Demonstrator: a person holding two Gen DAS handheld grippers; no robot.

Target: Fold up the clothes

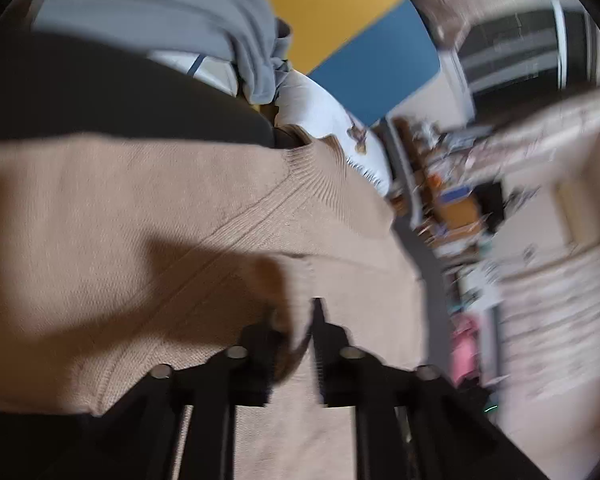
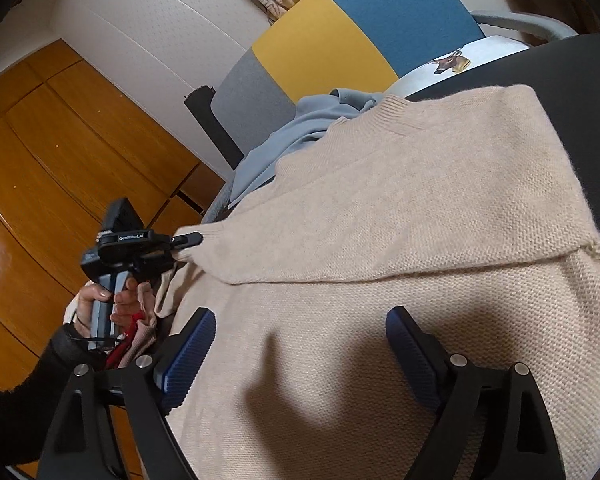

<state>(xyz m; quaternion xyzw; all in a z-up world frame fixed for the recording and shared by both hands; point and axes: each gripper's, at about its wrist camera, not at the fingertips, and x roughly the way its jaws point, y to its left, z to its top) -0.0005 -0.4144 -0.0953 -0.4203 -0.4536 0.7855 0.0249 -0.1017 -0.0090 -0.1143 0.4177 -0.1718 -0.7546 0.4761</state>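
A beige knit sweater (image 2: 380, 240) lies spread over a black surface (image 2: 572, 80), its ribbed collar at the far end. One sleeve is folded across the body toward the left edge. My left gripper (image 2: 188, 239), held by a hand (image 2: 96, 300), pinches the sleeve cuff (image 2: 210, 240) there. In the blurred left wrist view its narrow-set left gripper (image 1: 300, 320) has a fold of the cuff (image 1: 296, 284) standing between the fingers, over the sweater (image 1: 140, 208). My right gripper (image 2: 302, 316) hovers wide open above the sweater's near part, with nothing between its blue pads.
A grey-blue garment (image 2: 300, 132) is bunched beyond the sweater's far left corner. Behind it rises a chair back (image 2: 320, 52) in grey, yellow and blue. A white printed cloth (image 2: 452, 62) lies at the far right. Wooden floor (image 2: 60, 140) is at the left; red and pink cloth (image 2: 136, 332) hangs by the hand.
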